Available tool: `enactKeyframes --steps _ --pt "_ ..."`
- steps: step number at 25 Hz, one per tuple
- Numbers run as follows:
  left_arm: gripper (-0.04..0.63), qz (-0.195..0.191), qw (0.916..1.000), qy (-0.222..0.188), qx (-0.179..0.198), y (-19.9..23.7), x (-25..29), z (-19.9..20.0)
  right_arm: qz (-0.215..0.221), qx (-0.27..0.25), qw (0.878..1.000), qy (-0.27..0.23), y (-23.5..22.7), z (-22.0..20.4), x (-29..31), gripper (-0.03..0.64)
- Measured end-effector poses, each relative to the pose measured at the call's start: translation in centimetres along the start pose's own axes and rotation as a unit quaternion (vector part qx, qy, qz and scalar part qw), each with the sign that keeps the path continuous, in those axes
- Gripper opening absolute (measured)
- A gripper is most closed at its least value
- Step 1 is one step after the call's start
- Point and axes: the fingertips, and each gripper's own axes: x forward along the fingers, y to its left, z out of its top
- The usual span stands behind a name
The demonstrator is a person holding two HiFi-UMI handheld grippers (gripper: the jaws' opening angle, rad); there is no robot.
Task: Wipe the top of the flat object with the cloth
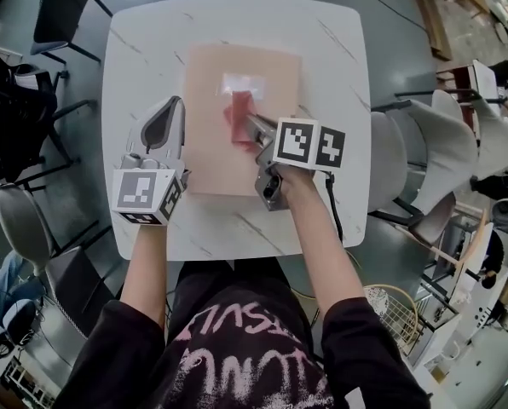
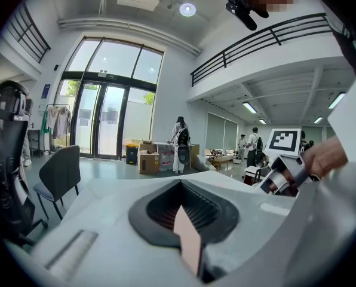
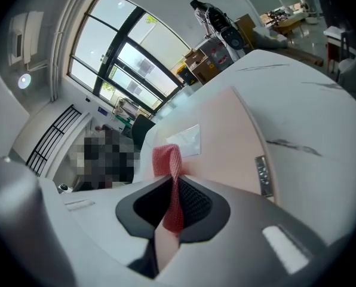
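White table [image 1: 143, 49] is partly covered by a flat pink board [image 1: 211, 83]. A red cloth [image 1: 239, 113] is pinched in the right hand-held gripper [image 1: 254, 129], on the board under its tips, for rubbing. The left hand-held gripper [image 1: 173, 109] is shut and empty, beside the board.

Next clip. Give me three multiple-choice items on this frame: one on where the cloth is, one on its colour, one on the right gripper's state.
1. Where is the cloth?
A. over the flat object
B. on the bare table
C. on a chair

2. What colour is the cloth?
A. blue
B. red
C. white

3. The right gripper is:
A. open and empty
B. shut on the cloth
C. shut on the flat object's edge

Key:
1 A: the head view shows the cloth over the pink flat object.
2 B: it shows red in the head view and the right gripper view.
3 B: the right gripper view shows the jaws pinched on a fold of the cloth.
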Motion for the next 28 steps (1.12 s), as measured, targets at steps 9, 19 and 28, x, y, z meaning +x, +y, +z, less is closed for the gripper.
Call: enactKeyframes --steps 9,19,28 --pt "0.0 -0.003 1.0 0.0 0.0 -0.3 0.6 0.2 -0.038 0.014 0.999 -0.027 -3.7 1.1 -3.3 0.048" --pt "0.0 -0.003 1.0 -0.003 -0.005 -0.2 0.3 0.2 -0.066 0.002 0.995 -0.071 -4.6 2.2 -7.0 0.05" --pt "0.0 0.01 0.9999 -0.012 0.001 1.0 -1.3 1.0 0.041 -0.018 0.998 -0.038 5.6 -0.9 -2.4 0.049"
